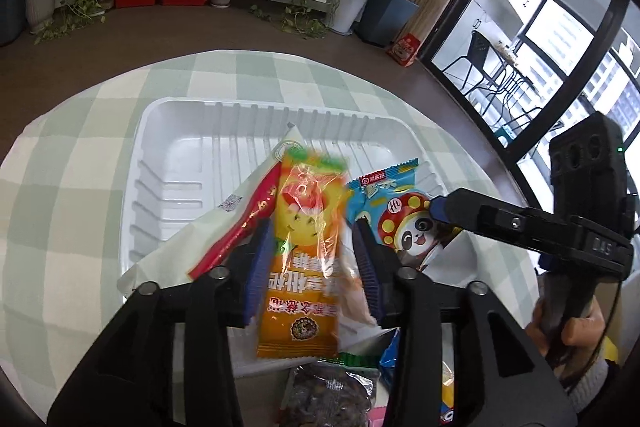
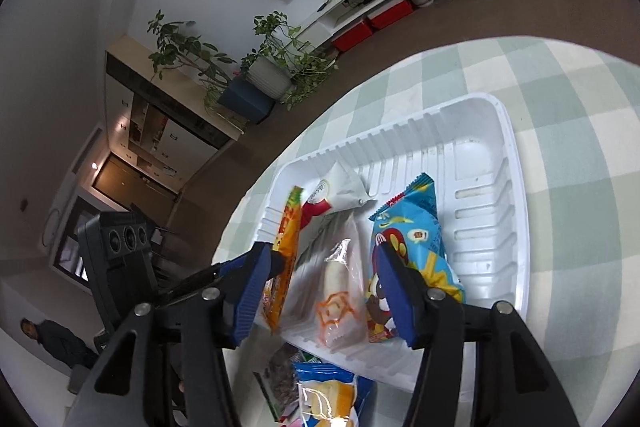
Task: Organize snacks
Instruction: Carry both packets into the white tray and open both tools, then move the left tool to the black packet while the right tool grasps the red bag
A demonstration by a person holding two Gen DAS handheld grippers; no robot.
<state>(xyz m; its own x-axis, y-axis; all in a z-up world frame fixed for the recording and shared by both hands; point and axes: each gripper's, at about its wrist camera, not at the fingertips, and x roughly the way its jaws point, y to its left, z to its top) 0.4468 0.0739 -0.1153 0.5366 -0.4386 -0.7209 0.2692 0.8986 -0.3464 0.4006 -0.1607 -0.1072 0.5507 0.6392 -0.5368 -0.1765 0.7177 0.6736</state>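
A white plastic tray [image 1: 180,131] sits on a green-checked tablecloth [image 1: 72,167]. My left gripper [image 1: 312,231] is open over the tray's near side. An orange snack packet [image 1: 304,259] stands between its blue pads, blurred at the top, with small gaps on both sides. In the right wrist view my right gripper [image 2: 324,255] is open and low over the tray [image 2: 480,155]. A clear packet with a white pastry [image 2: 340,287] lies between its fingers. A blue panda packet [image 2: 416,239] lies by the right pad. A white and red bag [image 1: 224,223] rests in the tray.
More snacks lie at the tray's near edge: a dark packet [image 1: 332,395] and a blue packet with a yellow cake [image 2: 324,395]. A hand [image 1: 576,331] holds the right gripper. Beyond the round table are brown floor, potted plants and a person [image 2: 52,343] standing far off.
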